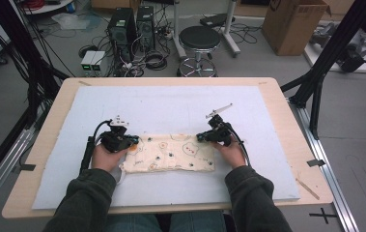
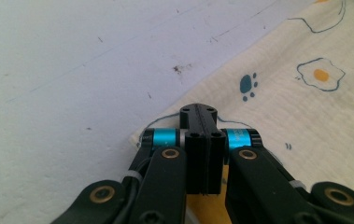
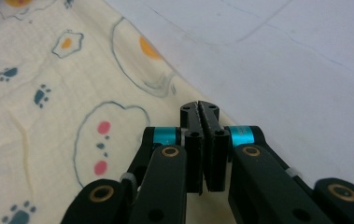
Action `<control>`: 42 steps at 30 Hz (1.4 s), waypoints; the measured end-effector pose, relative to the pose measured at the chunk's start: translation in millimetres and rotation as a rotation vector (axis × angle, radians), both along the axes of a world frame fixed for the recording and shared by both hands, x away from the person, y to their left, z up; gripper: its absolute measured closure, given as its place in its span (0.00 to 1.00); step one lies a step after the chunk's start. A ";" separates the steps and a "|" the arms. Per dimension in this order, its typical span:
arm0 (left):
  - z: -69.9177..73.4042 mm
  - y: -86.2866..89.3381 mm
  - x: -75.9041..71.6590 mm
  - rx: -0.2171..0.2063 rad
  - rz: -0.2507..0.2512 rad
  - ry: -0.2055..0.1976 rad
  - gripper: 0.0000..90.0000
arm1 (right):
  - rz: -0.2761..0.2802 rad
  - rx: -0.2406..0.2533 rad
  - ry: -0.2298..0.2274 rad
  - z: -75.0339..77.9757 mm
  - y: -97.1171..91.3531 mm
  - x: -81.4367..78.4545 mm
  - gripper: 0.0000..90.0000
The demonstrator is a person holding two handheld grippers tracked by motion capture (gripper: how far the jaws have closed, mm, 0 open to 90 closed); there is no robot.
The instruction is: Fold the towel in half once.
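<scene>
Even, soft overhead light, with faint shadows. The high view is slightly grainy. Close-up jaws blur at the bottom edges.

a lab or research workspace: computer towers (image 1: 131,26) and tangled cables (image 1: 147,60) on the floor, a black stool (image 1: 199,38), a cardboard box (image 1: 294,24), black metal frame struts (image 1: 323,63).

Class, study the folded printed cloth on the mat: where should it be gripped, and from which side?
Grip the cloth at its two far corners, coming from the near side. It lies flat, so only edges offer a pinch; the left gripper and right gripper sit shut at those corners.
</scene>
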State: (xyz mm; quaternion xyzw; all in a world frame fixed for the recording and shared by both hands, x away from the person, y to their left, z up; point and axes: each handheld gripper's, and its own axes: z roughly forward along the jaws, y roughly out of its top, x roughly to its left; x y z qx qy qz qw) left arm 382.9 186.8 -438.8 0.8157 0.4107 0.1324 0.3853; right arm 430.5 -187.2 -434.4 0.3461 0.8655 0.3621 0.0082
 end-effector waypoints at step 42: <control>-2.3 8.4 2.8 -0.018 0.050 -0.011 0.99 | -0.064 0.028 -0.027 -3.9 -30.3 -0.6 0.99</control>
